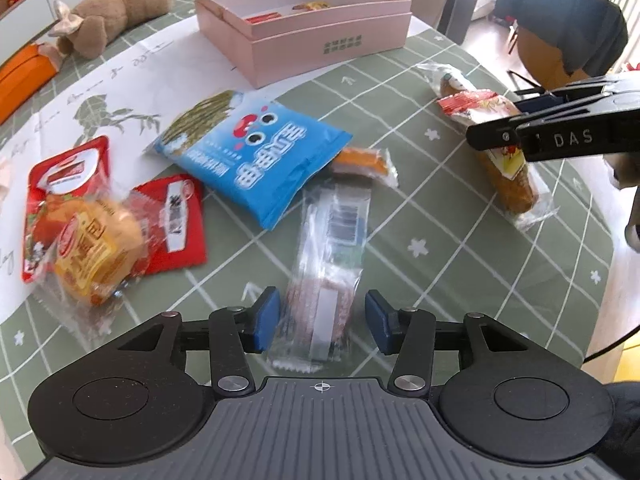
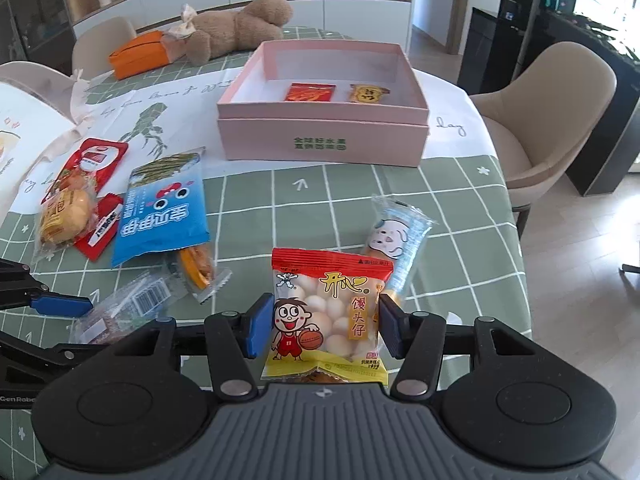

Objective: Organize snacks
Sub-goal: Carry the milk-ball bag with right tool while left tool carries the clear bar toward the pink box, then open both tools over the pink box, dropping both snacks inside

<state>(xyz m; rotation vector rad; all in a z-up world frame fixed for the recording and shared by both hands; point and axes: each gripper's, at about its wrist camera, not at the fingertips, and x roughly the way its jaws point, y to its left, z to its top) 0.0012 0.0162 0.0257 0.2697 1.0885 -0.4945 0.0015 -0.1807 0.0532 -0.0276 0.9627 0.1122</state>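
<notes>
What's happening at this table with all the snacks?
A person is sorting snacks into the pink cardboard box with two handheld grippers. The right gripper holds a red-and-yellow bag of round biscuits. The left gripper is open around a clear-wrapped bar on the green checked tablecloth. Two small packets already lie inside.

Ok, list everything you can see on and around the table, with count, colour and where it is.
Gift box: one, pink, far centre; two small packets inside.
Ball-snack packet: one, red and yellow, between right gripper's pads.
Clear wrapped bar: one, transparent, between left gripper's open pads.
Blue snack bag: one, centre-left.
Red pouches: two, left.
Bun packet: one, yellow, left.
Orange-filled wrapper: one, beside blue bag.
Long bread roll: one, pale blue wrapper, right.
Plush bear: one, brown, far.
Orange box: one, far left.
Chair: one, beige, right.
Left gripper: open.
Right gripper: gripping.
</notes>
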